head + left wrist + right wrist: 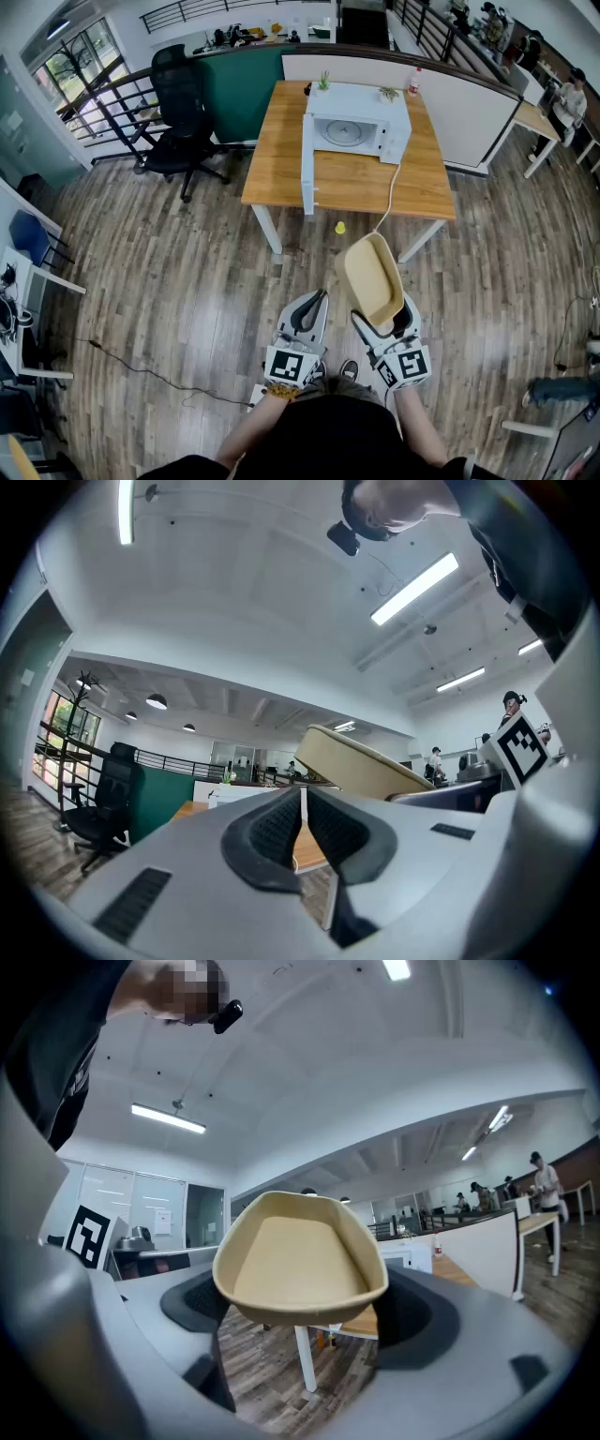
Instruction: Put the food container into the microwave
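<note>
A tan, empty food container (371, 279) sticks up and forward from my right gripper (382, 328), which is shut on its near rim; the right gripper view shows its open inside (298, 1260) between the jaws. My left gripper (311, 314) hangs beside it, jaws closed together with nothing in them (302, 825). Both are held close to my body, over the wooden floor. A white microwave (361, 123) stands on the wooden table (281, 178) ahead, its door (307, 164) swung open toward me on the left side. The container also shows at the upper right of the left gripper view (366, 761).
A white cable (391, 199) runs from the microwave over the table's front edge. A small yellow object (339, 227) lies on the floor under the table. A black office chair (183, 117) stands left of the table. A white partition (469, 112) runs behind and right.
</note>
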Available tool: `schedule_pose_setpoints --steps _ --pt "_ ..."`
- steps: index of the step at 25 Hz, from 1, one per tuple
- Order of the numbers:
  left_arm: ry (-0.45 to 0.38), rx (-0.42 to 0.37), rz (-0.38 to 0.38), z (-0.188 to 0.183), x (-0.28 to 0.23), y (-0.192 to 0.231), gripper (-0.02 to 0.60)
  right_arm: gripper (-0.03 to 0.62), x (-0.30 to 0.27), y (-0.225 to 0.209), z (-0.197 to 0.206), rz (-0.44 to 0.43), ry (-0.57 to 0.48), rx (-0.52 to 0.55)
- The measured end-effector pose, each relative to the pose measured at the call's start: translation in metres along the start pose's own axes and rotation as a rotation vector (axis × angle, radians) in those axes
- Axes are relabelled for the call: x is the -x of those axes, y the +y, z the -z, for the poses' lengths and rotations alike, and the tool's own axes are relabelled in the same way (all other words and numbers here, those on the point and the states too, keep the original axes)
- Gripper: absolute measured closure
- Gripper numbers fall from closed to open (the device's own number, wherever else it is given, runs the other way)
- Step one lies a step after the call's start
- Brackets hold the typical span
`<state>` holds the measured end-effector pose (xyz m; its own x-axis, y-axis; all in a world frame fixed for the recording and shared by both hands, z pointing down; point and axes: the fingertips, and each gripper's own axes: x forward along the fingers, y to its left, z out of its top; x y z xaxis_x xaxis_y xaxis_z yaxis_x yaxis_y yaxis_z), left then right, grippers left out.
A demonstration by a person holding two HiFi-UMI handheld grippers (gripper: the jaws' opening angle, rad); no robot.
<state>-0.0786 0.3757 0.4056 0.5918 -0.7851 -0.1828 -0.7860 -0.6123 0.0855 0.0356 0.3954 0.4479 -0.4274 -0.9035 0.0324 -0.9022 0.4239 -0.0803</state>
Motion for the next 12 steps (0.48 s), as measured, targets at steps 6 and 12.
schedule_pose_setpoints --steps 6,12 --pt "-0.005 0.002 0.021 -0.0002 0.0067 0.0065 0.545 0.111 -0.0017 0.0111 0.0025 0.021 0.001 0.005" --pt "0.005 0.001 0.05 0.0011 0.0 0.0025 0.545 0.105 0.0001 0.0064 0.0075 0.022 -0.004 -0.032"
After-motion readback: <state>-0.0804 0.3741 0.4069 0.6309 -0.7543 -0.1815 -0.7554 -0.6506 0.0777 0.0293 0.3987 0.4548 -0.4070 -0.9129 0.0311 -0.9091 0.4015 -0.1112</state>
